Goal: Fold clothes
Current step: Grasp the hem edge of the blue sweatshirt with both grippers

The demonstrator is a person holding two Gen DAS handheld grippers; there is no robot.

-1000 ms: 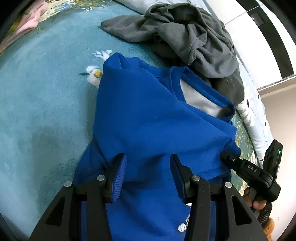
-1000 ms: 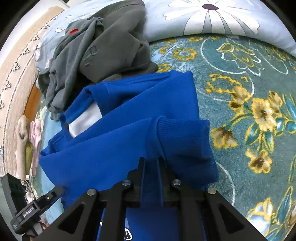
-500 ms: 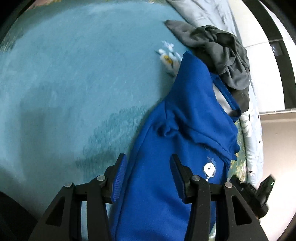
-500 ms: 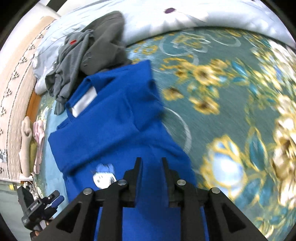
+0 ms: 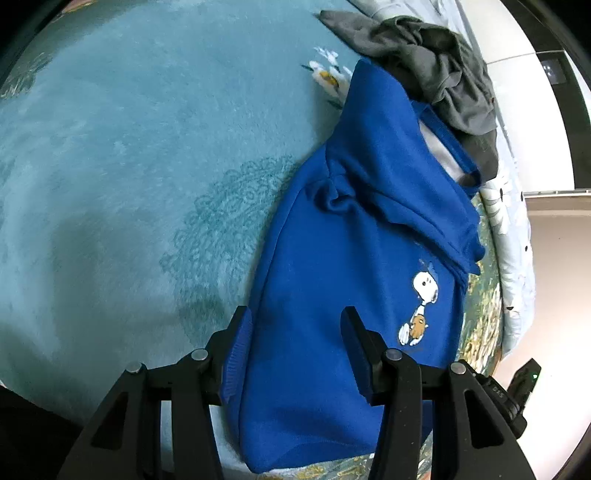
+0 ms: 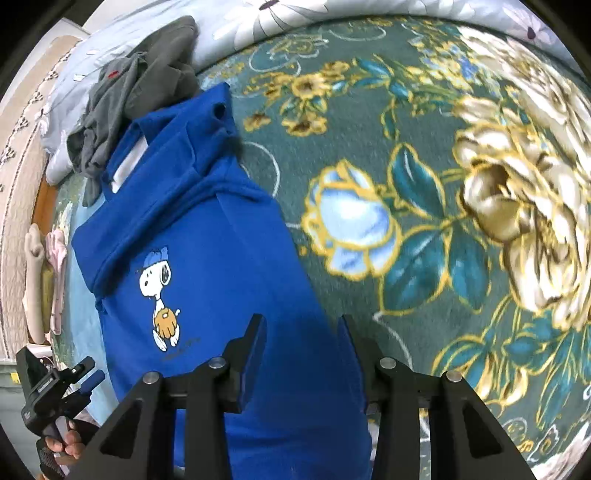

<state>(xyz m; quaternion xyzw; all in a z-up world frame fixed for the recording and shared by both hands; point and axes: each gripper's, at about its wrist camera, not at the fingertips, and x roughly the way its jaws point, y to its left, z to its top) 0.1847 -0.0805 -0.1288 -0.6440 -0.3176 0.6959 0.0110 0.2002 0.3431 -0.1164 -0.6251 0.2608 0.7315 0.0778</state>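
A blue sweatshirt [image 5: 354, 258] with a cartoon dog print [image 5: 421, 306] lies on the bed, its sleeves folded in across the chest; it also shows in the right wrist view [image 6: 207, 266]. My left gripper [image 5: 295, 343] is open and empty over the sweatshirt's lower left edge. My right gripper [image 6: 301, 350] is open and empty over the lower right edge. The left gripper also shows in the right wrist view [image 6: 74, 376], and the right gripper's body [image 5: 517, 391] is partly seen at the left view's edge.
A crumpled grey garment [image 5: 436, 70] lies just beyond the sweatshirt's collar, also in the right wrist view [image 6: 136, 88]. The teal blanket [image 5: 129, 166] spreads to the left, the floral blanket [image 6: 461, 203] to the right. A white flowered pillow [image 6: 295, 14] lies behind.
Both grippers have drawn back from the collar end to the hem end. The right gripper, shut on the sleeve cuff a second ago, has let go and opened. The sleeve now lies folded.
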